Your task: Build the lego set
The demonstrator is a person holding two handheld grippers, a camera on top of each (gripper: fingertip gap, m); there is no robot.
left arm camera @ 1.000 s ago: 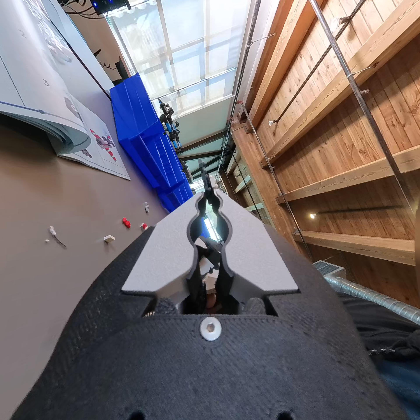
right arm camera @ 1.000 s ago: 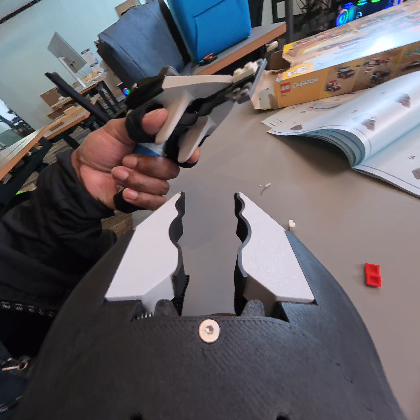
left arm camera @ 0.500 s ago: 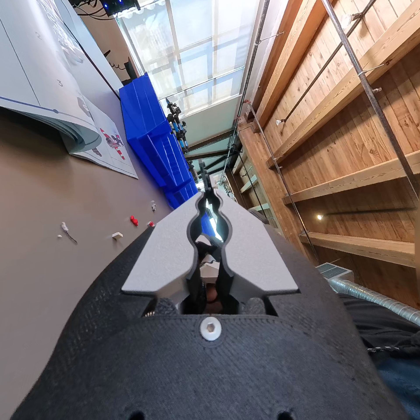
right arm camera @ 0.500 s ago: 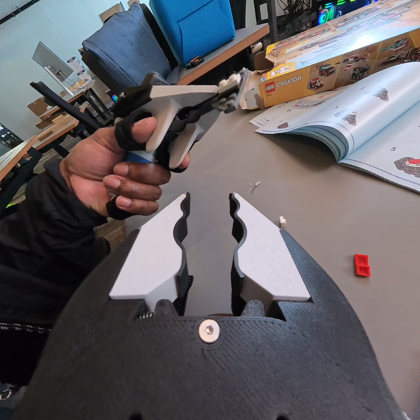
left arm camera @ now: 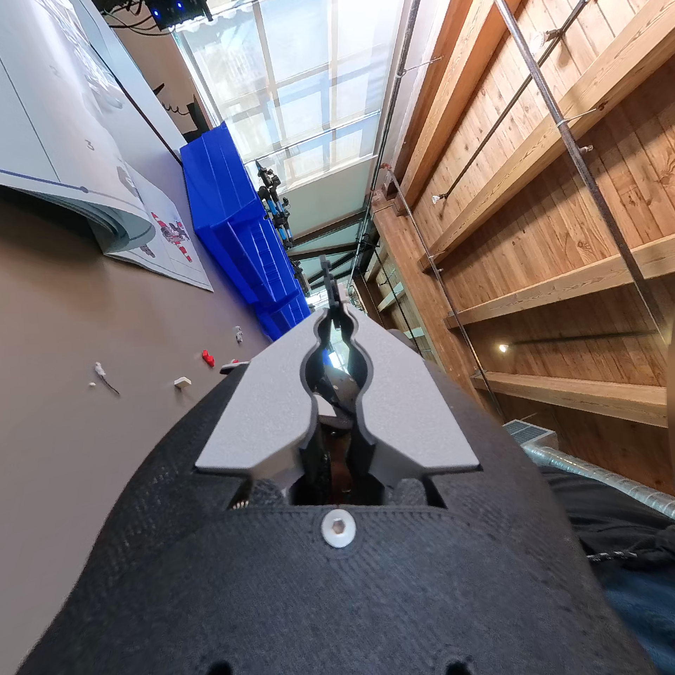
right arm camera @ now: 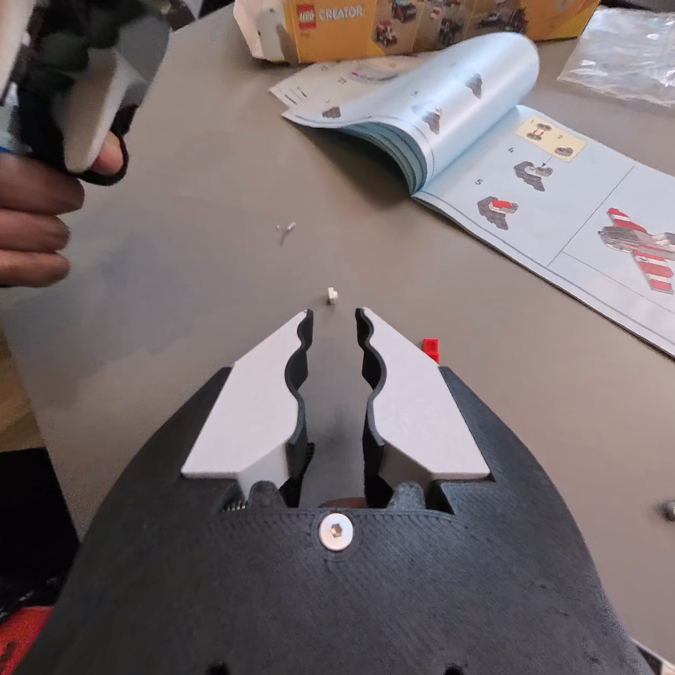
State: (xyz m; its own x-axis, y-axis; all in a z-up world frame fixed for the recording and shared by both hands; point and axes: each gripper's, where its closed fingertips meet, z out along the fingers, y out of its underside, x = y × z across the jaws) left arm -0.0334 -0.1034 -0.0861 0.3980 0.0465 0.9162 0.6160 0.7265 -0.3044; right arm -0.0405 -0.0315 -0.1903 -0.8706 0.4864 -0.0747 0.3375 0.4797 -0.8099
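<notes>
Left wrist view: the camera is rolled on its side, so a timber-beamed ceiling (left arm camera: 548,219) fills the 3 o'clock side and a grey-brown table (left arm camera: 73,365) runs down the 9 o'clock side, with big windows (left arm camera: 299,91) at 12 o'clock. The left gripper (left arm camera: 334,312) has its jaws pinched together on a small dark-grey lego assembly (left arm camera: 330,288) with a white piece on it, which pokes out past the tips toward 12 o'clock. On the table at 10 o'clock lies the open instruction booklet (left arm camera: 73,153), with blue storage bins (left arm camera: 237,233) beyond it. Loose bits sit at 9 o'clock: a white lego piece (left arm camera: 182,382), a red lego piece (left arm camera: 207,358) and a small white scrap (left arm camera: 99,369).

Right wrist view: the grey table (right arm camera: 219,219) spreads ahead. The right gripper (right arm camera: 333,314) is parted a moderate way and grips nothing. Just beyond its tips, at 12 o'clock, sits the white lego piece (right arm camera: 332,296), not touching either finger. The red lego piece (right arm camera: 431,349) peeks out beside the right-hand finger at 1 o'clock. The booklet (right arm camera: 511,153) lies open at 2 o'clock, the yellow lego box (right arm camera: 420,25) behind it at 12 o'clock and a clear plastic bag (right arm camera: 621,54) at 1 o'clock. At 10 o'clock, blurred, a person's hand (right arm camera: 33,226) holds the other gripper above the table.
</notes>
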